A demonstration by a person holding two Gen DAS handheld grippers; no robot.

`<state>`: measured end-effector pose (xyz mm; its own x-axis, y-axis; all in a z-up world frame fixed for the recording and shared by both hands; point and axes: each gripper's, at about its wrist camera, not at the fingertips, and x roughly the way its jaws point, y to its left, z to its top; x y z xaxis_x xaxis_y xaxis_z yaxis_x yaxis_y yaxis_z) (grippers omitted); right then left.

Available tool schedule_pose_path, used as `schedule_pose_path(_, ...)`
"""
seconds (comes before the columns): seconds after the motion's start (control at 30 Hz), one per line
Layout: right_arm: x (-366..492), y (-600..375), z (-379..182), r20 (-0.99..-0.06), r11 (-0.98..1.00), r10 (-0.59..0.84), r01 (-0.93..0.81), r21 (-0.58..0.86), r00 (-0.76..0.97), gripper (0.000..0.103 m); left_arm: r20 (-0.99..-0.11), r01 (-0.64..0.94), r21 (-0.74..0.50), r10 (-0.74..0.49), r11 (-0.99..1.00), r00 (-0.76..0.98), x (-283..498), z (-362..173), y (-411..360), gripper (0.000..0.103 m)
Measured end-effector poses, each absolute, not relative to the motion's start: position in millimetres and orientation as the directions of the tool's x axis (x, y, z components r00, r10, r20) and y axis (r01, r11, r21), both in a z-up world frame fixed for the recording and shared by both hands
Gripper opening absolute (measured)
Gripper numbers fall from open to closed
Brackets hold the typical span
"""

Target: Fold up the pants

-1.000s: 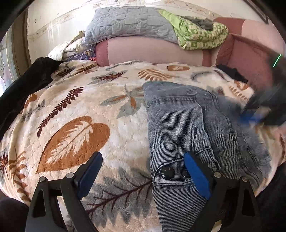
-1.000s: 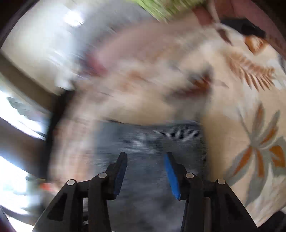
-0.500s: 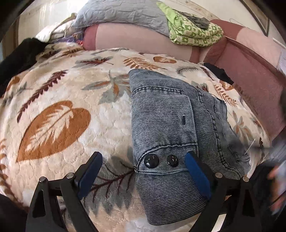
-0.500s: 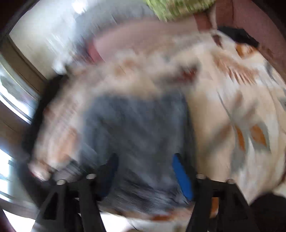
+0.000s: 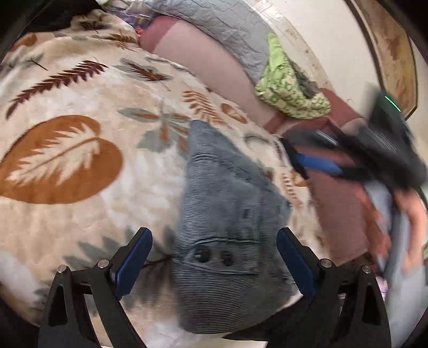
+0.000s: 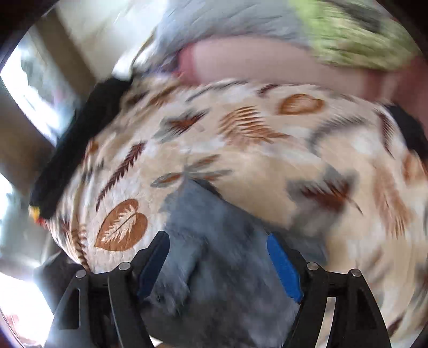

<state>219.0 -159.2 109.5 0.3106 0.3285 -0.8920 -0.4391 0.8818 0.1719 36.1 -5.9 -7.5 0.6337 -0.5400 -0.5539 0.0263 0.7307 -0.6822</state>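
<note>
— Grippers, item one?
— My left gripper (image 5: 214, 261): jaws wide, nothing gripped, poised over the folded pants (image 5: 227, 233).
— Item two?
— My right gripper (image 6: 218, 263): jaws opening, empty, pants (image 6: 214, 267) below and blurred.
— Pants location?
— Flat on the leaf-print blanket (image 5: 80, 187), near its front edge.
— Room?
— Bare blanket to the left; pink bolster (image 5: 203, 61) behind.

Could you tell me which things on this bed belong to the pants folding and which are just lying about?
Part of the job:
- grey pants, folded on the leaf-print blanket
- left gripper, open
- right gripper, jaws opening, nothing between them

Just lying about:
- green patterned cloth
- grey quilt
- pink bolster
</note>
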Motion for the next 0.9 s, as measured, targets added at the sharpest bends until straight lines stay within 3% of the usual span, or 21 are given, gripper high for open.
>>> schedule_pose_path(0.3,286.7,-71.5,29.0,-0.996,0.846,0.081,-0.531,0.051,0.032,0.076,-0.526,-0.023,-0.783,-0.642,0.621,0.557,51.9,-30.3,-4.9,0.093)
schedule_pose_path(0.37,286.7,-69.0,19.0,-0.999,0.838,0.041,-0.545,0.018,0.030,0.021,-0.533,-0.044,-0.794,-0.659,0.607,0.530,56.4,-36.8,-6.9,0.082)
schedule_pose_path(0.47,281.9,-76.4,24.2,-0.994,0.848,0.071,-0.529,0.014,0.088,0.020,-0.610,-0.047,-0.720,-0.599,0.692,0.519,59.1,-36.5,-10.5,0.045)
schedule_pose_path(0.63,278.4,-91.7,18.2,-0.984,0.882,0.111,-0.470,0.033,0.139,0.020,-0.633,-0.038,-0.688,-0.573,0.725,0.520,58.8,-33.4,-15.4,0.043)
schedule_pose_path(0.73,280.5,-100.3,28.6,-0.955,0.906,0.037,-0.413,-0.093,0.295,0.020,-0.645,-0.019,-0.660,-0.554,0.751,0.526,57.0,-28.5,-20.1,0.042)
schedule_pose_path(0.8,284.1,-117.1,38.3,-0.949,0.938,0.057,-0.342,-0.056,0.310,0.020,-0.646,-0.021,-0.662,-0.556,0.750,0.523,56.4,-27.8,-20.7,0.042)
schedule_pose_path(0.9,267.0,-122.2,62.7,-0.934,0.926,0.181,-0.375,0.056,0.307,0.023,-0.643,-0.028,-0.668,-0.557,0.744,0.525,56.9,-29.8,-21.2,0.043)
